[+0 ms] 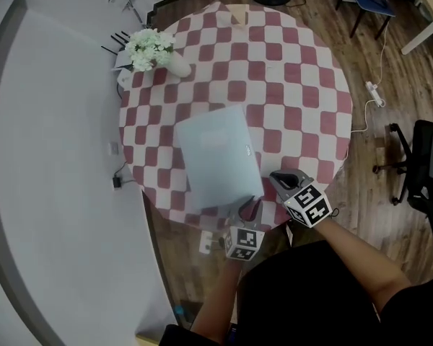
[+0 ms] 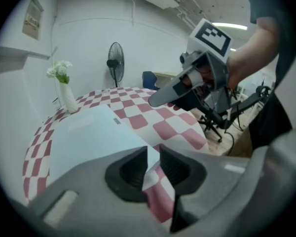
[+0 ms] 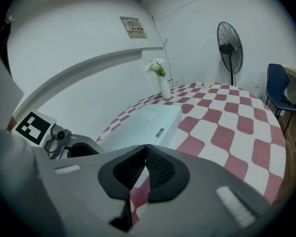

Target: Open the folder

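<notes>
Jaws of left gripper [image 2: 153,150] hide, perhaps straddle, folder [image 2: 84,137] corner.

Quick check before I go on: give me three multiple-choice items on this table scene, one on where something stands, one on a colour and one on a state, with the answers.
1. Where on the tablecloth does the vase of flowers stand?
A. at its middle
B. near its edge, at the upper left in the head view
C. at its near edge, beside the person

2. What colours are the tablecloth's checks?
A. blue and white
B. green and yellow
C. red and white

3. How is the folder now?
A. lying flat and closed
B. spread wide open
C. standing on its edge

Answers:
1 B, the head view shows the vase by the upper-left rim.
2 C, all three views show red and white squares.
3 A, its pale cover lies flat on the cloth with no inside showing.
</notes>
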Demonstrator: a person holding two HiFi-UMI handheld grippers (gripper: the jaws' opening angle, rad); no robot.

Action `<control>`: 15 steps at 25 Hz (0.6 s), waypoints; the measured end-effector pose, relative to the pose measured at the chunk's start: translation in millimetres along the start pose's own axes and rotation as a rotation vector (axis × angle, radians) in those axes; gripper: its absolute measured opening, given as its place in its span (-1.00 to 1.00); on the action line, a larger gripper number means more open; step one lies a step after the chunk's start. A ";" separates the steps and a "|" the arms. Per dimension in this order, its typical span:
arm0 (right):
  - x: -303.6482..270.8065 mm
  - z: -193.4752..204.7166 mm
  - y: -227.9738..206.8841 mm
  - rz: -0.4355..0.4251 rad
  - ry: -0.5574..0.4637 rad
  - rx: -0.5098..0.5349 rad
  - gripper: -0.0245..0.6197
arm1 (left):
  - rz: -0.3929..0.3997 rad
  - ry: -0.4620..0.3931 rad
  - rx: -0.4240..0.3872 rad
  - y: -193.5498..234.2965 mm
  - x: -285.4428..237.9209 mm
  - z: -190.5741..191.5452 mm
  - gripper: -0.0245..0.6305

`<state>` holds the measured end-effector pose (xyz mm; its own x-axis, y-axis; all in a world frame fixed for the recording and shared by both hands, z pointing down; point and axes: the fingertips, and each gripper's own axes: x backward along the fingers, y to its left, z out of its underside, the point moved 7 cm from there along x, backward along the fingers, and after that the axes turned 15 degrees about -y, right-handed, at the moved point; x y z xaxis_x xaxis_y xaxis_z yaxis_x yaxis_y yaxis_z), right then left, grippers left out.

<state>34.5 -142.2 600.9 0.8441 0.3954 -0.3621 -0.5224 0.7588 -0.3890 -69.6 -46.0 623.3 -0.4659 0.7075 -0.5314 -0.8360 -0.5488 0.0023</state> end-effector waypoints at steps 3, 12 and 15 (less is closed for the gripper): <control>-3.6 13.7 0.7 0.017 0.025 0.001 -0.91 | 0.035 0.011 -0.051 2.4 -7.9 0.6 -0.68; -13.0 51.3 1.7 0.021 0.041 -0.080 -0.91 | 0.132 0.117 -0.140 -2.1 -19.5 19.4 -0.50; -21.5 60.9 4.0 0.005 0.053 -0.120 -0.85 | 0.138 0.131 -0.173 -1.9 -21.1 21.7 -0.49</control>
<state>21.6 -116.2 658.8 0.8354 0.3689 -0.4074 -0.5401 0.6883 -0.4842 -64.5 -50.2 652.9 -0.5207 0.5633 -0.6415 -0.7000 -0.7119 -0.0569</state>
